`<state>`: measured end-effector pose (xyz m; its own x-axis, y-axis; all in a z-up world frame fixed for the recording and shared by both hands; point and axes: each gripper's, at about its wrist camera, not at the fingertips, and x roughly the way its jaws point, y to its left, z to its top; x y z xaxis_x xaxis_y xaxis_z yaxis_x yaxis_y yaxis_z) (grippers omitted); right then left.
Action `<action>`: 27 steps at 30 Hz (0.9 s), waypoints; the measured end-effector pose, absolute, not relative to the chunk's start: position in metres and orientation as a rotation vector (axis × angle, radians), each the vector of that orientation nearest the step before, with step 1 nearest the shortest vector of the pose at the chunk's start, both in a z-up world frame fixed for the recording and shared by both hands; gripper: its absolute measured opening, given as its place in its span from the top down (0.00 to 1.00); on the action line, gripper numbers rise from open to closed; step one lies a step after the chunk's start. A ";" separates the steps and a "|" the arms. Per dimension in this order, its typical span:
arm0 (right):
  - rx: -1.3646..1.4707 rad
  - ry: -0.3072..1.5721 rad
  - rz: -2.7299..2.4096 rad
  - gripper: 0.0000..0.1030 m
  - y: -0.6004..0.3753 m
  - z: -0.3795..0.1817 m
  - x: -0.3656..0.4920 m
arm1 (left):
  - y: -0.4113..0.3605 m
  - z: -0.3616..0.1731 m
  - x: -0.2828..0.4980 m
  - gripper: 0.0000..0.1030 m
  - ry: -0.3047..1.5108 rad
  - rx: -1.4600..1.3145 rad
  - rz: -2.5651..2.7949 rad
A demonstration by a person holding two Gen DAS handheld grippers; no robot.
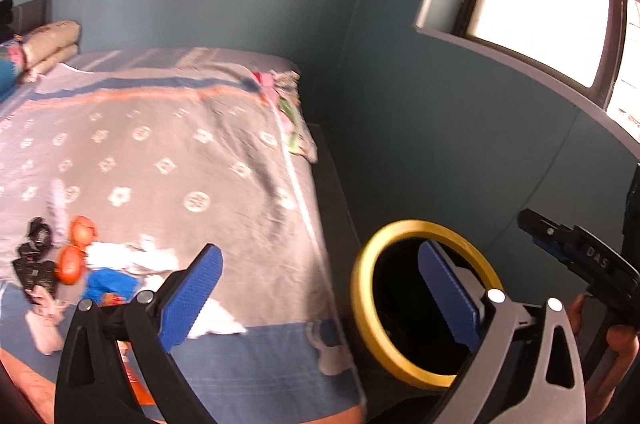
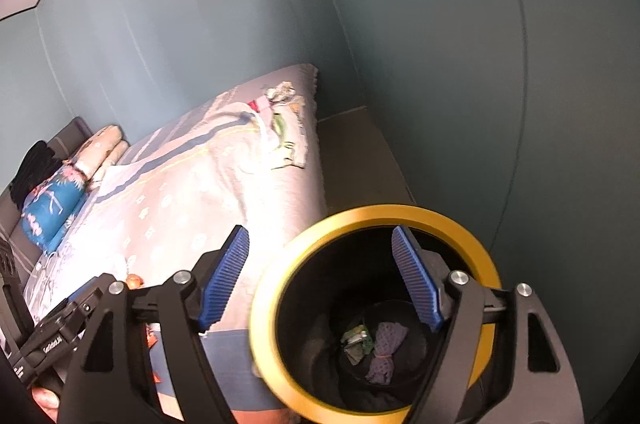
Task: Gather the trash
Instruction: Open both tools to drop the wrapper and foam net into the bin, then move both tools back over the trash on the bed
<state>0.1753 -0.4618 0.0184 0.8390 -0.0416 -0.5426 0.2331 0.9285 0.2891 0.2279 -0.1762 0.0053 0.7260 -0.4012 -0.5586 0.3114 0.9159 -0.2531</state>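
Both wrist views tilt down, close over bed point(image 1: 168, 151) edge; share bin point(image 2: 376, 312).

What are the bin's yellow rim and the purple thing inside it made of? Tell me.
Yellow rim: looks like smooth plastic or painted metal with a soft sheen; which one is unclear. Purple thing in the bin: seems knitted or crocheted, since an open mesh texture shows, pinched at the middle.
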 end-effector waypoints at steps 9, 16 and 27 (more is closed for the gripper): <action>0.295 0.540 -0.061 0.29 -0.415 0.046 0.166 | -0.117 0.025 0.211 0.08 0.597 -0.145 -0.280; 0.243 0.542 0.009 0.28 -0.374 0.059 0.169 | -0.074 0.028 0.199 0.08 0.582 -0.146 -0.187; 0.170 0.579 0.125 0.28 -0.301 0.063 0.178 | -0.008 0.019 0.185 0.08 0.592 -0.156 -0.048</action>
<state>0.1782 -0.3009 0.0633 0.8303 0.1644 -0.5325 -0.0694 0.9786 0.1940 0.1851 -0.0084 0.0194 0.8291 -0.0893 -0.5519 0.0000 0.9872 -0.1596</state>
